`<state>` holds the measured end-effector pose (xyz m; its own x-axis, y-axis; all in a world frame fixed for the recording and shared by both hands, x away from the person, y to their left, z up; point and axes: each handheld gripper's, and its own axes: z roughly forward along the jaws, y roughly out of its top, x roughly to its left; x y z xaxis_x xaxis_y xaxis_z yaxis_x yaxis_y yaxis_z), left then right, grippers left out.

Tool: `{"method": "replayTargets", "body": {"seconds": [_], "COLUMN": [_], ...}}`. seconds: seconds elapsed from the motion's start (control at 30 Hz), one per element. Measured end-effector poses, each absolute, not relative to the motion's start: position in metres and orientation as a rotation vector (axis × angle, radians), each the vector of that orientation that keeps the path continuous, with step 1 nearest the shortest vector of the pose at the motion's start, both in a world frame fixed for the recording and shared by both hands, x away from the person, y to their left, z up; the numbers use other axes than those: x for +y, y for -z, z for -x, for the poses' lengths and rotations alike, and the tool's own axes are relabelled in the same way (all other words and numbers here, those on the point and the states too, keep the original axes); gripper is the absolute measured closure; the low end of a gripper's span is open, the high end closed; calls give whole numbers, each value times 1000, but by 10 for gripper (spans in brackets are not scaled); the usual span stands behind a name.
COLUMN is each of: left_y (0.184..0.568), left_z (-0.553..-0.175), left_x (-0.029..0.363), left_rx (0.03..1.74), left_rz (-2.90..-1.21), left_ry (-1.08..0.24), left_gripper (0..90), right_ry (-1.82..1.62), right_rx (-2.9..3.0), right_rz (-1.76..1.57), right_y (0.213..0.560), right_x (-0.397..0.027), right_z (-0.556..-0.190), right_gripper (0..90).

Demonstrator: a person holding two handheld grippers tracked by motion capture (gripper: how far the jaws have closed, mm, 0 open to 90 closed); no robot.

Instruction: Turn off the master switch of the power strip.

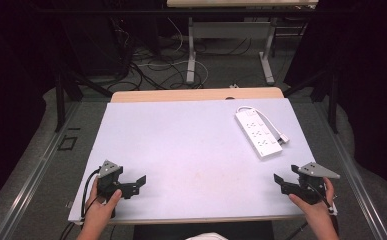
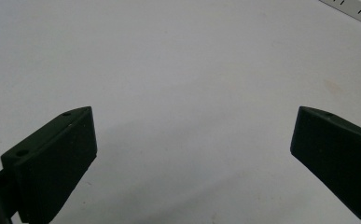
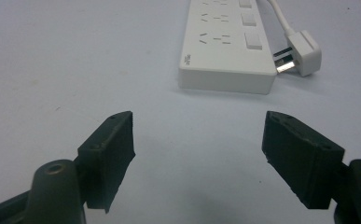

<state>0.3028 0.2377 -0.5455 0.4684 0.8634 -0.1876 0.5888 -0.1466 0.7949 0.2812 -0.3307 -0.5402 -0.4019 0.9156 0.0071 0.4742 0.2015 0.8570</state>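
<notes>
A white power strip (image 1: pixel 257 133) lies at the table's far right, its cable looping back to a white plug (image 1: pixel 283 139) beside it. In the right gripper view the power strip (image 3: pixel 227 46) and plug (image 3: pixel 301 53) lie just ahead of the jaws. My right gripper (image 1: pixel 281 181) rests near the front right corner, open, nothing between its jaws (image 3: pixel 199 140). My left gripper (image 1: pixel 140 181) sits at the front left, open wide over bare tabletop (image 2: pixel 194 135). A corner of the power strip (image 2: pixel 355 7) shows far off in the left gripper view.
The pale grey tabletop (image 1: pixel 191 150) has a wooden strip along its far edge (image 1: pixel 196 94). Beyond it are table legs and cables on the floor (image 1: pixel 171 65). Dark curtains stand at both sides.
</notes>
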Motion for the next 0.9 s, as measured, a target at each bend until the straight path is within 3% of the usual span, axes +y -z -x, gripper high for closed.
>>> {"method": "replayTargets", "body": {"seconds": [0.53, 0.9], "left_y": [546, 546], "left_z": [-296, -294], "left_x": [239, 240], "left_rx": [1222, 1234], "left_rz": [-1862, -1865], "left_ry": [-427, -438], "left_gripper": [4, 5], "right_ry": [-1095, -1090], "right_rx": [1973, 1978], "right_rz": [-1341, -1316], "right_y": [535, 521], "right_x": [-324, -325], "right_z": [-287, -296], "right_gripper": [359, 370]}}
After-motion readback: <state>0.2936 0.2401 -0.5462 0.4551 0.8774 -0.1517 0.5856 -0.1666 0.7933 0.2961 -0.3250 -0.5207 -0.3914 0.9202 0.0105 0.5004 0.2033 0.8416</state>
